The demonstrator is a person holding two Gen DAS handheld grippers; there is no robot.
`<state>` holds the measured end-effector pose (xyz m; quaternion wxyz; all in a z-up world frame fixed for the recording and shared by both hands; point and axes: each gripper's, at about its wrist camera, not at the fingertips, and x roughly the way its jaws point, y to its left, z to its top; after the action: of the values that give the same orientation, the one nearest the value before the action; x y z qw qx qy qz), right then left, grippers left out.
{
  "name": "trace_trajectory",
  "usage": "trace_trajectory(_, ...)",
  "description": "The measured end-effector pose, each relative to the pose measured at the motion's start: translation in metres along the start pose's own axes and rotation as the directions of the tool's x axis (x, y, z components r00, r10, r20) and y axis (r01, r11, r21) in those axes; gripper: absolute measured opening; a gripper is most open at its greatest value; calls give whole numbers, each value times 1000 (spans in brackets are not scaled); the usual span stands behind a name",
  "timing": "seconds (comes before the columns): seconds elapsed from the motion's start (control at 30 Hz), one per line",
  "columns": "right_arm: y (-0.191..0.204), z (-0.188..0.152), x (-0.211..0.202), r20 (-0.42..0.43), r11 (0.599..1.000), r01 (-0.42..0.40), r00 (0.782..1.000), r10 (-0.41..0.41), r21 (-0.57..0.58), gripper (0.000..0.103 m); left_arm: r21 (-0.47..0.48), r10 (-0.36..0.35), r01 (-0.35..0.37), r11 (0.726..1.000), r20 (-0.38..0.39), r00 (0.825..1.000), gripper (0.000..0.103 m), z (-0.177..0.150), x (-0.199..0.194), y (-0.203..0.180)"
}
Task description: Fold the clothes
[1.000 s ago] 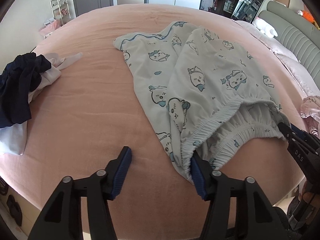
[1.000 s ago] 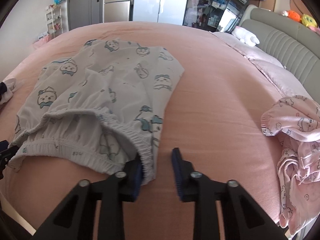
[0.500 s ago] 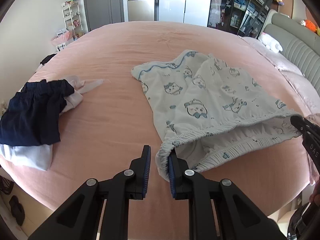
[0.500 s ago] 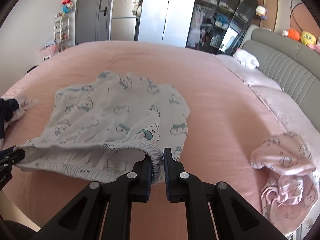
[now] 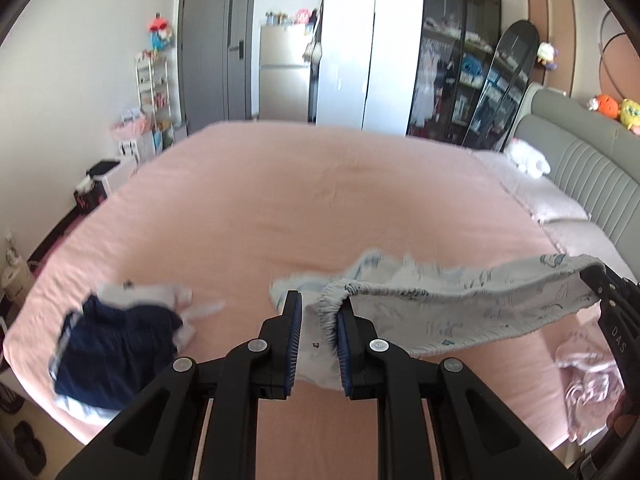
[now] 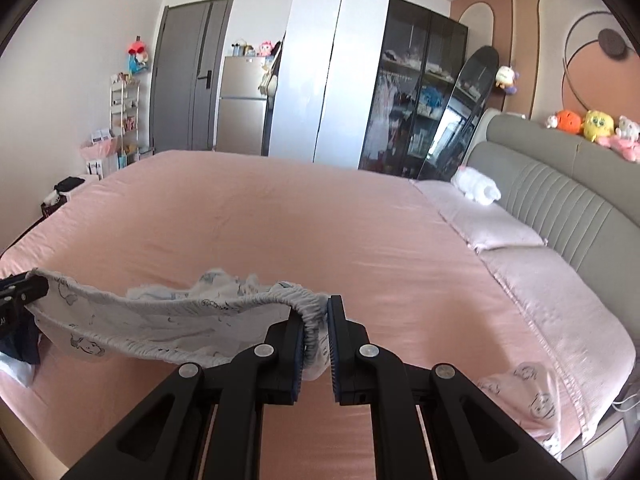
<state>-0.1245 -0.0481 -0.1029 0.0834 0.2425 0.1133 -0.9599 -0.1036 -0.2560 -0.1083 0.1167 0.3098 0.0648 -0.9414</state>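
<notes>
Above the pink bed (image 5: 320, 208), printed shorts (image 5: 460, 300) hang by the waistband, stretched sideways between left gripper (image 5: 317, 340) and right gripper (image 6: 316, 344), each clamped on one end.

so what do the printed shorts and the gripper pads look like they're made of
Printed shorts: apparently thin, soft, matte woven or knit cotton-like fabric; they sag between the left gripper and right gripper, and the waistband is gathered elastic. Pads: blue, ribbed, seemingly rubber or soft plastic on black hard-plastic fingers.
</notes>
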Motion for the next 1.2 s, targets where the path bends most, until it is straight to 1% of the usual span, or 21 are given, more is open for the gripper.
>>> trace_trajectory(0.1,-5,29,-13,44,1000,10,999,-10,-10,8,23,6,-7,1000,56,998,14,33,-15,-5)
trace_trajectory(0.23,-15,62,-24,53,1000,-5,999,5,-8,8,45,-6,2,999,96,995,14,68,-35,-9)
trace_trajectory(0.4,-22,93,-42,98,1000,1,995,2,-32,8,82,-7,-5,997,144,990,14,98,-53,-13)
trace_trajectory(0.5,-27,109,-56,122,1000,-9,992,11,-23,8,84,-38,24,996,170,985,14,116,-67,-15)
trace_trajectory(0.6,-26,121,-70,151,1000,-4,989,8,-27,8,123,-28,2,992,209,977,14,125,-79,-22)
trace_trajectory(0.67,-25,128,-71,153,999,-15,988,21,-38,8,154,-32,-2,988,220,975,14,131,-78,-26)
trace_trajectory(0.73,-23,133,-65,143,998,-20,989,27,-52,8,178,-35,-4,984,216,976,14,135,-70,-31)
trace_trajectory(0.83,-22,136,-45,113,997,-10,993,18,-72,8,192,-28,-8,981,187,982,14,140,-47,-33)
trace_trajectory(1.0,-21,146,5,58,996,-9,998,15,-89,8,186,-23,-1,983,130,991,14,159,3,-40)
trace_trajectory(1.1,-21,160,41,40,995,-2,999,6,-104,8,201,-15,-8,980,112,994,14,177,33,-48)
trace_trajectory(1.2,-26,191,69,73,995,18,997,-11,-102,8,216,13,-39,976,120,993,14,207,59,-58)
